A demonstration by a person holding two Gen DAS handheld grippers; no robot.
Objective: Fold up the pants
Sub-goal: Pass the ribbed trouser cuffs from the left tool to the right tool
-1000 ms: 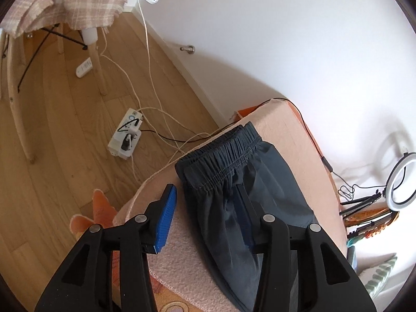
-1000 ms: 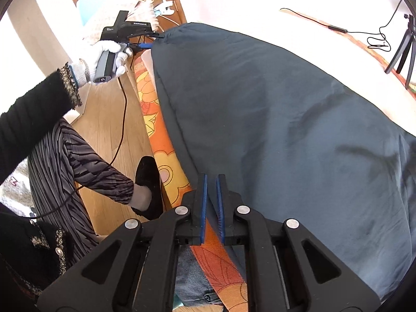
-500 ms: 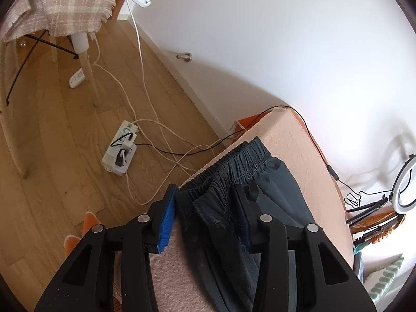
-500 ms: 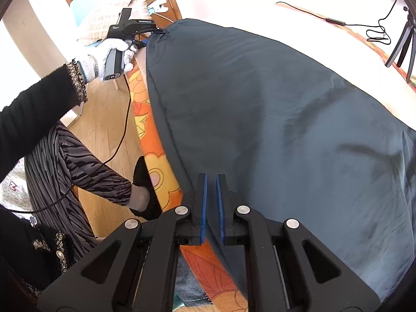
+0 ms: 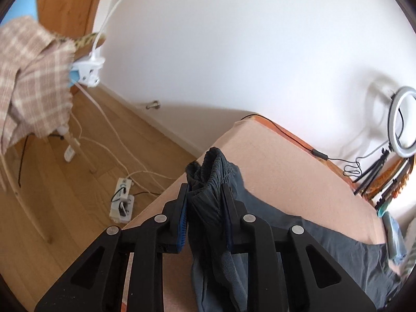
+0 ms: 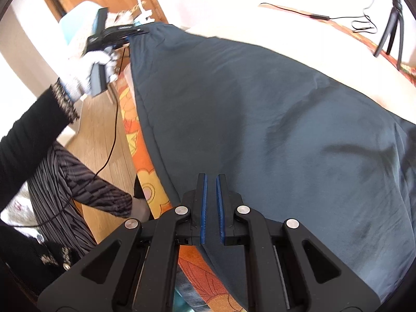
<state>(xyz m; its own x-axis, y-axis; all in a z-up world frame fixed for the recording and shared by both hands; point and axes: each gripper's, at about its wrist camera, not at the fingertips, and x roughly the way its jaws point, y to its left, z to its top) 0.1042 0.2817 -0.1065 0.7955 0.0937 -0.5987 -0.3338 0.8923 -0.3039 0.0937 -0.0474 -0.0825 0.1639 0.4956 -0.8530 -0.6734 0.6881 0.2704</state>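
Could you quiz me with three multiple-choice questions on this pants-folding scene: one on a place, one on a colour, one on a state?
1. Where is the ring light?
A. on the wooden floor
B. at the far side of the bed, by the wall
C. on the chair

2. What colour are the pants?
A. dark blue-grey
B. red
C. white

3. What is between the fingers of the left gripper?
A. nothing
B. a cable
C. the bunched waistband of the pants

Answers:
1 B, it stands beyond the peach-covered bed against the white wall.
2 A, both views show dark blue-grey cloth.
3 C, the gathered elastic sits between the closing jaws, lifted off the bed.
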